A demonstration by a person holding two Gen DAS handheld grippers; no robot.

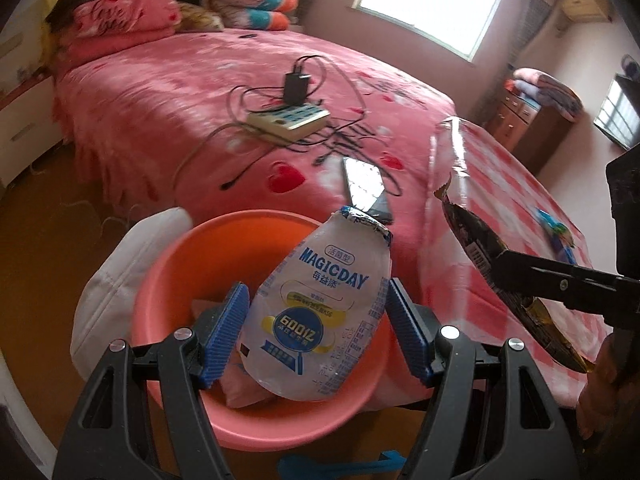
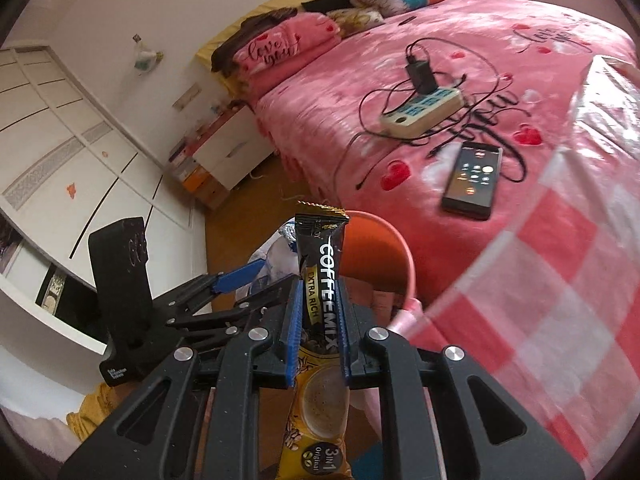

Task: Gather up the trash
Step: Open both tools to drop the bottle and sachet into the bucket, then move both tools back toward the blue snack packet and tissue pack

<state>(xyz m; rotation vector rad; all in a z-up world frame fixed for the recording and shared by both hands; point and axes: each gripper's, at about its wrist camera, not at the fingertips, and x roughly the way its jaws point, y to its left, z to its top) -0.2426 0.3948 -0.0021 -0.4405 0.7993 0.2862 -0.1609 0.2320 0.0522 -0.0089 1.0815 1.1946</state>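
Note:
My left gripper (image 1: 316,312) holds a white MAGICDAY bottle (image 1: 320,312) between its blue pads, over the pink basin (image 1: 168,280) beside the bed. The pads sit at the bottle's sides. My right gripper (image 2: 318,328) is shut on a black and gold COFFEEMIX sachet (image 2: 322,276), upright, just short of the basin (image 2: 404,256). In the left wrist view the sachet (image 1: 476,248) and a right finger (image 1: 560,280) come in from the right. Some pink wrappers (image 1: 244,388) lie in the basin.
The pink bed (image 1: 180,92) carries a power strip (image 1: 288,118) with charger and cables, a phone (image 1: 366,188), and a checked plastic sheet (image 1: 500,200) with a small blue item (image 1: 556,232). A white cushion (image 1: 116,280) lies left of the basin. Wardrobe (image 2: 60,140) stands far left.

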